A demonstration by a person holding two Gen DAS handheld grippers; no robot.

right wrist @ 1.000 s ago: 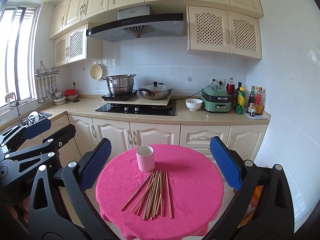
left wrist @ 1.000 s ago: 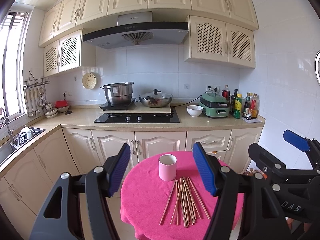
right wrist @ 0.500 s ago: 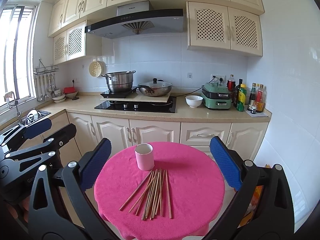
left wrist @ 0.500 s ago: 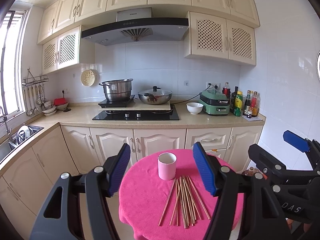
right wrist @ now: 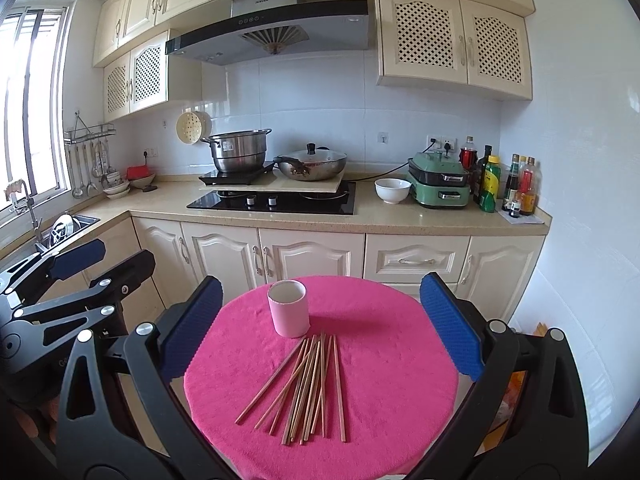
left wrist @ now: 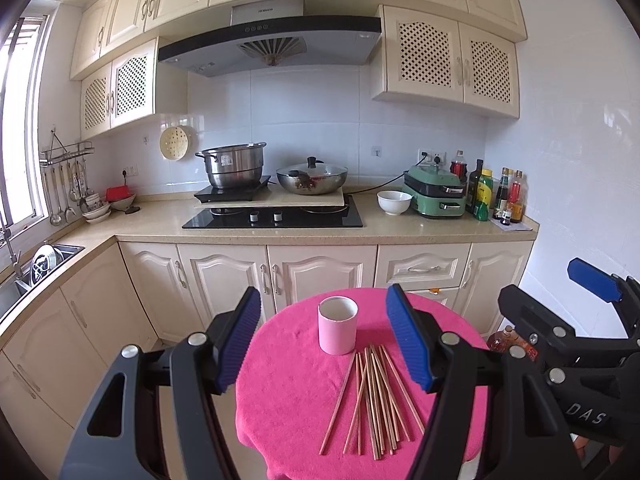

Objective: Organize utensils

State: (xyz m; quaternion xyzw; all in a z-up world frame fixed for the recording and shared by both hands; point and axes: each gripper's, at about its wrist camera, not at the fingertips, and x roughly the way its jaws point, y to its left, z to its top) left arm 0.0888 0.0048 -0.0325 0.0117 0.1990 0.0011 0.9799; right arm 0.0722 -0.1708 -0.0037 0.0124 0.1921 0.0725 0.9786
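Observation:
Several wooden chopsticks [left wrist: 372, 396] [right wrist: 306, 384] lie fanned out on a small round table with a pink cloth [left wrist: 288, 392] [right wrist: 392, 368]. Just behind them stands an empty pink cup [left wrist: 337, 330] [right wrist: 288, 308], upright. My left gripper [left wrist: 324, 336] is open above the table's near edge, its blue pads framing the cup. My right gripper [right wrist: 320, 328] is open too, spread wide on either side of the table, nothing held. Each gripper shows at the edge of the other's view.
Behind the table runs a kitchen counter [left wrist: 400, 228] with a hob [left wrist: 272, 216], a steel pot [left wrist: 234, 164], a lidded wok [left wrist: 312, 178], a white bowl [left wrist: 394, 202], a green cooker [left wrist: 436, 194] and bottles [left wrist: 508, 200]. A sink [left wrist: 44, 260] sits on the left.
Both cameras have tilted slightly down and drawn a little closer to the table. The cup and chopsticks have not moved; both grippers stay open.

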